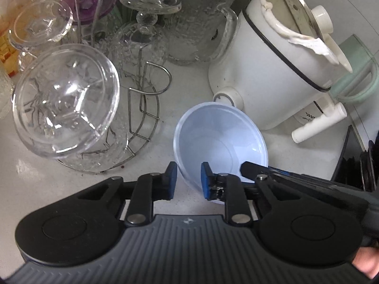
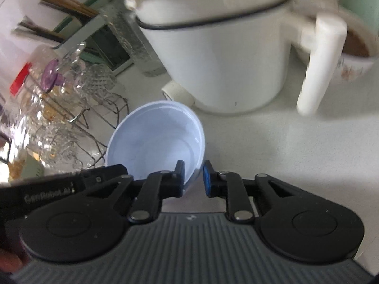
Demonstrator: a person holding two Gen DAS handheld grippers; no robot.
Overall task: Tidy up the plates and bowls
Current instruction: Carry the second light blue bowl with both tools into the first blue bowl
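A pale blue plastic bowl sits tilted over the white counter, in front of a white pot. My left gripper has closed on the bowl's near-left rim, one pad outside the wall and one inside. My right gripper is shut on the rim at the opposite side, its left pad inside the bowl and its right pad outside. In the left wrist view a right fingertip reaches into the bowl from the right. The left gripper's arm shows at the bowl's left edge in the right wrist view.
A wire rack holding upturned glass bowls and stemmed glassware stands left of the bowl. A white lidded pot and a glass jug stand behind. A mug of brown liquid is far right. Dark plates stand at the right edge.
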